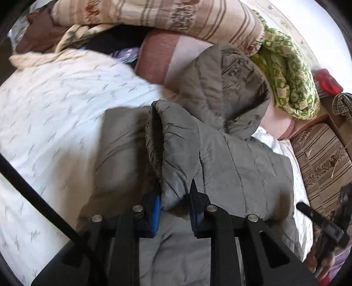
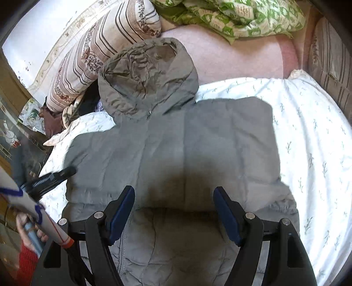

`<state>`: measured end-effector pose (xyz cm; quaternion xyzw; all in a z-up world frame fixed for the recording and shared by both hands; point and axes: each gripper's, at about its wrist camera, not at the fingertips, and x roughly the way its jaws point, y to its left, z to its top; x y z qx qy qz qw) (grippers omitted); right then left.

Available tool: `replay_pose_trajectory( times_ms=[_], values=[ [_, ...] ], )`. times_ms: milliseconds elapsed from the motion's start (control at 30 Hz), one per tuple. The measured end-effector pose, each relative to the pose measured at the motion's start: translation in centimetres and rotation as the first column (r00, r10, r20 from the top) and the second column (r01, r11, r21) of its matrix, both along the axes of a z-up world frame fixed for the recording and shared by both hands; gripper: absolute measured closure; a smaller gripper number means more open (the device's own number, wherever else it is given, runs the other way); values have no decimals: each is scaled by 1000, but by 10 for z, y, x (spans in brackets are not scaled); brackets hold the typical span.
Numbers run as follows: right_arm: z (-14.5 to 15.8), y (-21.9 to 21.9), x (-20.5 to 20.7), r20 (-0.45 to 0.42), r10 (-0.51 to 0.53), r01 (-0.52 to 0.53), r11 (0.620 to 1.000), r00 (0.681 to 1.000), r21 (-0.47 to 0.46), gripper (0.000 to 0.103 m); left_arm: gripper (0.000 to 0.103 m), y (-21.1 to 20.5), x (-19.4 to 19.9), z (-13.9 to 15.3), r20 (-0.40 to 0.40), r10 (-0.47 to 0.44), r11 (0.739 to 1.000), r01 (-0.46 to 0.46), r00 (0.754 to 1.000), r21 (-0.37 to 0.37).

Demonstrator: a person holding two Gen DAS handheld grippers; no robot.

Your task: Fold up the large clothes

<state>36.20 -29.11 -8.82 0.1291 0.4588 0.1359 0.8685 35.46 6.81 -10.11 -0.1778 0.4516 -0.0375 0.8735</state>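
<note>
Jacket lay flat on white bedsheet, hood toward pillows. Left gripper pinched on puffy sleeve fold, shallow bite near edge. Right gripper spread wide above lower body, holding nothing. Slick padded fabric likely to slip out mid-fold. Farther off, green quilt and striped pillow could snag hood.
</note>
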Motion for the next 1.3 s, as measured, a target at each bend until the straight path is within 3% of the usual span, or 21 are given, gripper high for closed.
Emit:
replay_pose_trajectory(
  times_ms=[67,167,267,400,467,600,667,867,1067,1200,1300],
  values=[
    [-10,2,7,-16,-18,18,1000,1000,-22,21,81,2,2,-21,-43,14,1000,-13,999,19],
    [-33,4,21,-57,-57,54,997,997,-60,21,76,6,7,-42,-75,39,999,-41,996,-15],
    [-53,8,31,-81,-76,69,994,994,-89,20,72,0,10,-43,-61,52,999,-51,997,19],
    [-61,26,39,-79,-55,43,987,995,-155,3,68,-4,5,-37,-61,53,997,-49,997,63],
    [-59,33,40,-79,-59,41,977,995,-208,2,63,1,-8,-24,-56,73,995,-68,996,77],
    [-28,27,16,-44,-61,54,988,997,-145,3,48,13,-53,1,2,124,977,-122,992,177],
    [-16,23,-1,-30,-54,48,987,998,-153,4,41,22,-82,6,37,169,955,-173,985,242],
    [15,19,-49,-34,-10,3,979,999,-203,4,41,37,-117,-4,72,243,895,-252,967,368],
    [83,48,-62,28,33,-27,982,999,-186,4,41,55,-125,-12,90,264,884,-279,960,376],
    [146,82,-38,113,46,-29,988,992,-151,4,41,62,-118,-15,100,267,880,-285,958,381],
    [168,111,-6,131,44,-25,989,990,-147,4,40,67,-115,-11,117,266,881,-290,957,374]
  ],
)
